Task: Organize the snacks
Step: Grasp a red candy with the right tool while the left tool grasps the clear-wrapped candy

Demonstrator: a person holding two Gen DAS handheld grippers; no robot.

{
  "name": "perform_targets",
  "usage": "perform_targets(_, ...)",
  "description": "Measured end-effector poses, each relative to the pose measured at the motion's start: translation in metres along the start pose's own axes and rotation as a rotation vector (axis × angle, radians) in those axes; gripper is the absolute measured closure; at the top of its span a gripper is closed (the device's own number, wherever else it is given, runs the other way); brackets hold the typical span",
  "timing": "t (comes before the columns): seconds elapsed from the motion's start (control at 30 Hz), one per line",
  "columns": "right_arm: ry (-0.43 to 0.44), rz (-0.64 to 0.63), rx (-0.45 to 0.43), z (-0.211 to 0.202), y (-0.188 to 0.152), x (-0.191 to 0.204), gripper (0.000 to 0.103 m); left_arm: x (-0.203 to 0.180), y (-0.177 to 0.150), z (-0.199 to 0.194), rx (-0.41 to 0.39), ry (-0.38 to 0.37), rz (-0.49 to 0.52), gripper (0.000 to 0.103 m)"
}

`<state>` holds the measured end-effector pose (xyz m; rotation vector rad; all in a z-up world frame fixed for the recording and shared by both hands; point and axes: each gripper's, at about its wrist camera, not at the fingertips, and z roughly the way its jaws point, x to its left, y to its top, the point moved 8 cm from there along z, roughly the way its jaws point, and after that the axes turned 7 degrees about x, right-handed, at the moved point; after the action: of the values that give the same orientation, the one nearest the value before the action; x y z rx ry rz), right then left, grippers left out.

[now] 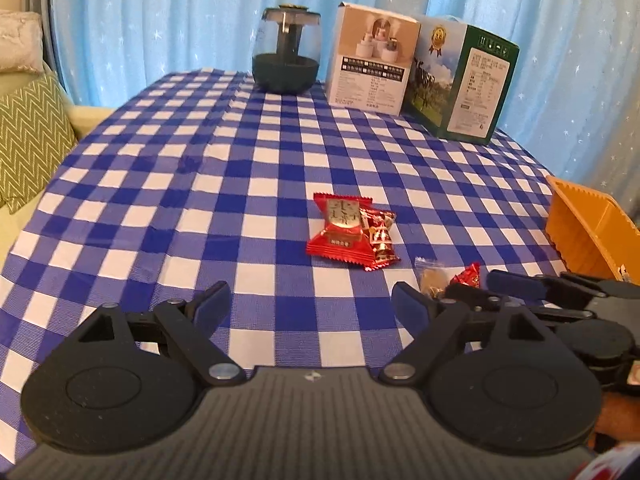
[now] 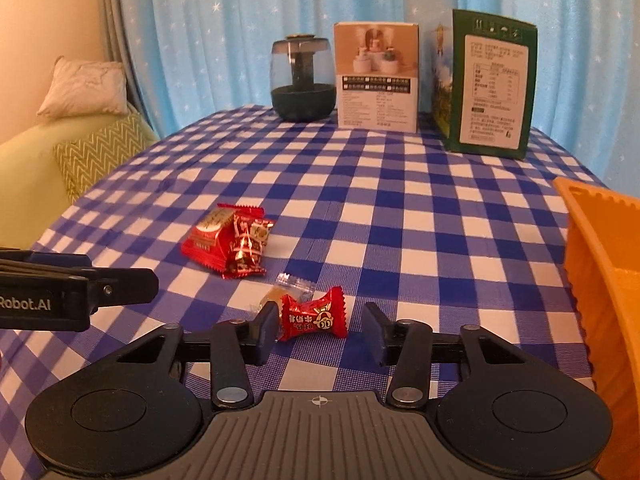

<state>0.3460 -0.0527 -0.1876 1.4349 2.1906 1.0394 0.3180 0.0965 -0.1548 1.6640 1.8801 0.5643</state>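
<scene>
Two red snack packets lie together mid-table [image 1: 350,232] [image 2: 228,242]. A small red wrapped candy [image 2: 314,314] [image 1: 467,276] lies between my right gripper's open fingers, touching neither that I can tell. A clear-wrapped tan candy [image 2: 282,292] [image 1: 432,278] lies just left of it. My right gripper [image 2: 320,336] is open low over the cloth; in the left wrist view it shows at the right [image 1: 476,286]. My left gripper [image 1: 310,306] is open and empty, nearer than the red packets. An orange bin [image 2: 600,280] [image 1: 588,224] stands at the right.
The table has a blue-and-white checked cloth [image 2: 380,208]. At the back stand a dark glass humidifier [image 2: 303,80], a white box [image 2: 378,80] and a green box [image 2: 492,88]. A sofa with cushions [image 2: 80,152] is at the left. Blue curtains hang behind.
</scene>
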Motion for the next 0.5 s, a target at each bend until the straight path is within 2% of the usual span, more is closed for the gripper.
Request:
perform_targets(0.17,0.016,-0.020,-0.004,0.003,-0.002,0.005,0.071,-0.006,0.000,0.003,0.009,-0.015,0.009,0.018)
perform_targets(0.2,0.017,-0.023,-0.005,0.003,-0.001,0.006,0.077,-0.007,0.000,0.004,0.011,-0.020,0.010,0.018)
perform_targets(0.4,0.006,-0.008,-0.019,-0.008,0.003,0.003,0.079,-0.018,-0.001,0.006,0.023,-0.058,0.031,0.020)
perform_targets(0.5,-0.022,0.020,-0.017,-0.013,0.004,-0.006,0.079,-0.025,0.001,0.008,0.022,-0.075,0.047,0.024)
